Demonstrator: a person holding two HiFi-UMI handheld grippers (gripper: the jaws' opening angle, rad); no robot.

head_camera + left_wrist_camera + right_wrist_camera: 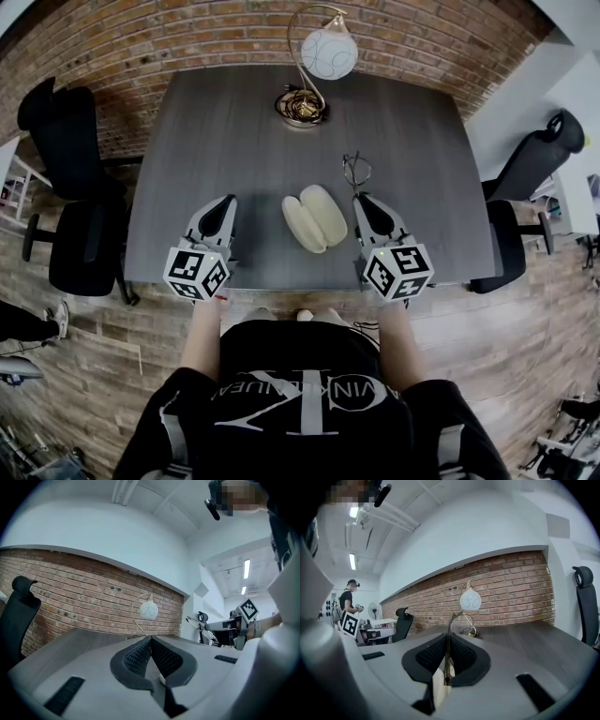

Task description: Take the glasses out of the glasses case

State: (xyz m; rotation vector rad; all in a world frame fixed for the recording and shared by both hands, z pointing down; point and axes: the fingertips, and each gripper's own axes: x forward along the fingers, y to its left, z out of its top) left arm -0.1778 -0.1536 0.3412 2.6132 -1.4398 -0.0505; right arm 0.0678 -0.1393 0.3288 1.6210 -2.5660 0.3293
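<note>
The cream glasses case [314, 217] lies open on the grey table [225, 131], between my two grippers. The thin-framed glasses [355, 171] are out of the case, just beyond its far right end. My right gripper [360, 198] is shut on one temple arm of the glasses [448, 648], which runs up between its pads. In the left gripper view the glasses [198, 623] stick out from the right gripper, held off the table. My left gripper [228, 201] sits left of the case, shut with nothing between its pads [140, 657].
A lamp with a white globe [329, 52] and a round brass base [300, 106] stands at the table's far edge. Black office chairs stand at the left [70, 187] and the right [525, 178]. A brick wall runs behind the table.
</note>
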